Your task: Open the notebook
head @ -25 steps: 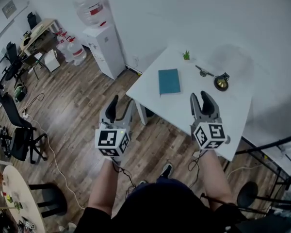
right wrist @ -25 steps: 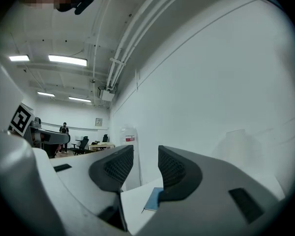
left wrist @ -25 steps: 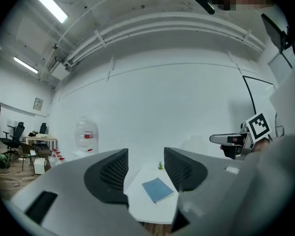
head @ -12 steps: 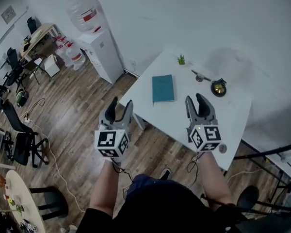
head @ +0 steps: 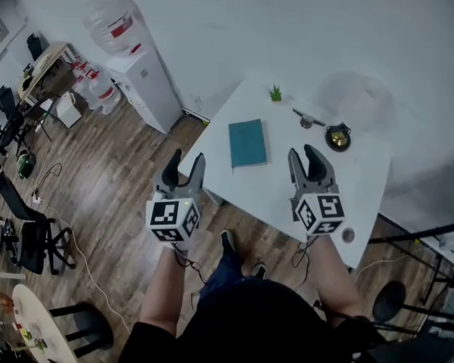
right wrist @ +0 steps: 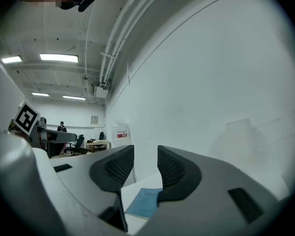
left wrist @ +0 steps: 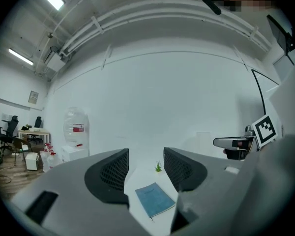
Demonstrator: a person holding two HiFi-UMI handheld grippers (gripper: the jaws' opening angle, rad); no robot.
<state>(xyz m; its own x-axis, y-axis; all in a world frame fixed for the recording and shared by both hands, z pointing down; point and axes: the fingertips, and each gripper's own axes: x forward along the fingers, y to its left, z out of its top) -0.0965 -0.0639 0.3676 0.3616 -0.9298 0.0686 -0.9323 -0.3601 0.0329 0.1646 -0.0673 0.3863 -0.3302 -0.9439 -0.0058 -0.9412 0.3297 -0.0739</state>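
Observation:
A closed teal notebook (head: 247, 143) lies flat on the white table (head: 287, 184), near its left edge. It also shows low in the left gripper view, notebook (left wrist: 155, 199), and behind the jaws in the right gripper view, notebook (right wrist: 143, 203). My left gripper (head: 186, 161) hangs over the floor just short of the table's left corner, open and empty (left wrist: 146, 168). My right gripper (head: 303, 156) is held above the table's near part, to the right of the notebook; its jaws are closing slightly but stand apart with nothing between them (right wrist: 146, 168).
On the table's far side stand a small green plant (head: 275, 93), a dark pen-like object (head: 308, 118) and a brass bell-like thing (head: 337, 136). A small round disc (head: 349, 235) lies near the front corner. A water dispenser (head: 140, 74) stands left by the wall.
Both grippers have moved forward towards the table. The notebook now sits closer to them, and the right gripper is over the tabletop.

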